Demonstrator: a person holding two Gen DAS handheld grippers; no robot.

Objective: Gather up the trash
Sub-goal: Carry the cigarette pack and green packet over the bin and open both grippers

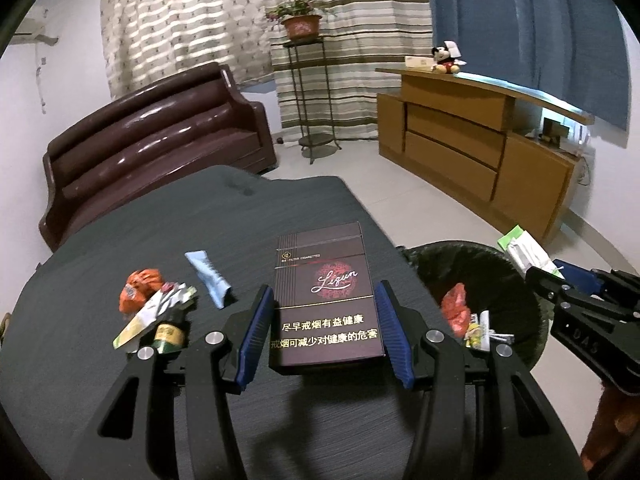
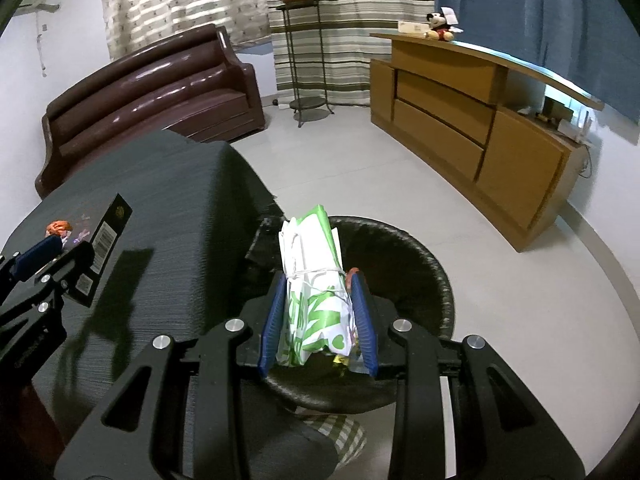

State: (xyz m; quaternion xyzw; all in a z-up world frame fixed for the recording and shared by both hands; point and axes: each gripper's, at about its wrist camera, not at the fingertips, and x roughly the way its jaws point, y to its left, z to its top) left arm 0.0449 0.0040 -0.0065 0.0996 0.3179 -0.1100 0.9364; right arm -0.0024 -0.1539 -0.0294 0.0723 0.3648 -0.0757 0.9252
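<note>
My left gripper (image 1: 326, 334) is shut on a dark maroon cigarette carton (image 1: 324, 292) and holds it above the dark table (image 1: 200, 232); the carton also shows in the right wrist view (image 2: 102, 250). My right gripper (image 2: 318, 322) is shut on a white and green folded bag (image 2: 314, 276) tied with string, held over the black-lined trash bin (image 2: 416, 276). The bin (image 1: 472, 264) holds an orange wrapper (image 1: 456, 306) and other scraps. On the table's left lie an orange wrapper (image 1: 140, 288), a pale blue packet (image 1: 208, 278), a foil wrapper (image 1: 156, 316) and a small green bottle (image 1: 168, 336).
A brown leather sofa (image 1: 152, 140) stands behind the table. A metal plant stand (image 1: 308, 92) with a potted plant is by the curtains. A wooden cabinet (image 1: 480, 148) with a plush toy runs along the right. Pale tiled floor (image 2: 400, 176) surrounds the bin.
</note>
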